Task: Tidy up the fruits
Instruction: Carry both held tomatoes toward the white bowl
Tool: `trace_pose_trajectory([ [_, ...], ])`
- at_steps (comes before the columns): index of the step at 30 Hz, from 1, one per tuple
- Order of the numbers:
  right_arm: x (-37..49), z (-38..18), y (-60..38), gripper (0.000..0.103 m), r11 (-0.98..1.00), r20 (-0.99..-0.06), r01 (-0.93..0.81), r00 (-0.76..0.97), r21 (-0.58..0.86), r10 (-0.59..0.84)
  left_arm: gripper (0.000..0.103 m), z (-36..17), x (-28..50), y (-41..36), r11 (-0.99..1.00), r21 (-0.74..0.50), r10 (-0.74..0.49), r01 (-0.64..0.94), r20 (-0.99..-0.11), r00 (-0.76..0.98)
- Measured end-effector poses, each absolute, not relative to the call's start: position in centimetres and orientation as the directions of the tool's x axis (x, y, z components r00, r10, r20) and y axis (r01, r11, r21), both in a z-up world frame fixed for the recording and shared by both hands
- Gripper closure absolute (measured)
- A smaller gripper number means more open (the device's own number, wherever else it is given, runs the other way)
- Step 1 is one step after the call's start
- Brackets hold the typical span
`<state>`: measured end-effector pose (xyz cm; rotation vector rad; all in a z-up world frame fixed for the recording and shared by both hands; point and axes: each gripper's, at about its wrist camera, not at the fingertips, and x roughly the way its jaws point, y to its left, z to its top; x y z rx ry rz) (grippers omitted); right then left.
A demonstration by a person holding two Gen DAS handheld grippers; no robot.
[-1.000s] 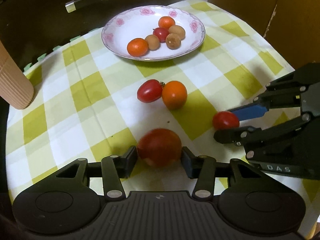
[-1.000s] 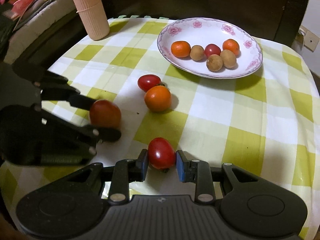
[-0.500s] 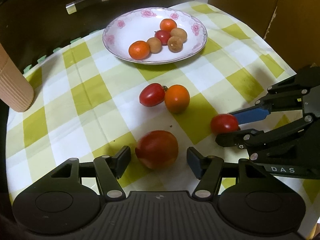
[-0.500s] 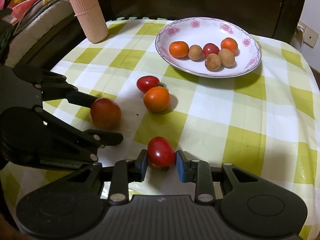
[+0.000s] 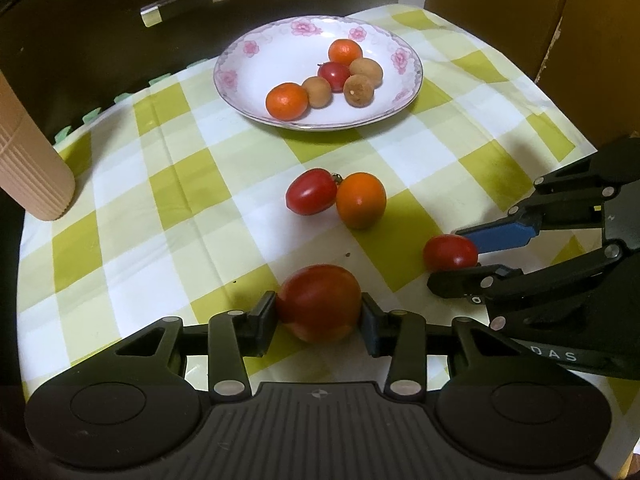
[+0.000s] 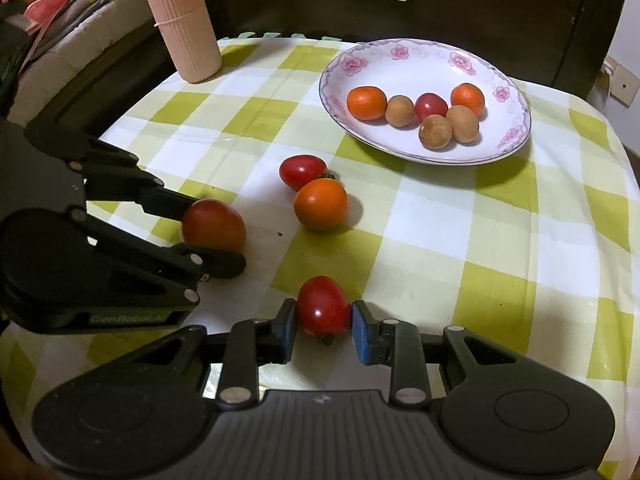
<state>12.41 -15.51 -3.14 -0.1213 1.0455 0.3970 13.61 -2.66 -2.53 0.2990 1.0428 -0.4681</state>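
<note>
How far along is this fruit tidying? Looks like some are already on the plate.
About halfway. Six small fruits already lie in the flowered plate. The left gripper has just closed its jaws onto the large tomato, and the right gripper is shut on a small red tomato; both still sit on the cloth. A cherry tomato and an orange fruit remain untouched.
</note>
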Motion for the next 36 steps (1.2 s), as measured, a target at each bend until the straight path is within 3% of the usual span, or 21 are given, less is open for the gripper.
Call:
trace_pose_trajectory([
  [36, 13.3, -1.2, -15.8, 0.076, 0.935, -0.824, -0.332, 0.491, 0.125, 0.284, 0.053, -0.7, 14.4, -2.3, 0.879, -0.011, -0.254, 0.477, -0.857, 0.448],
])
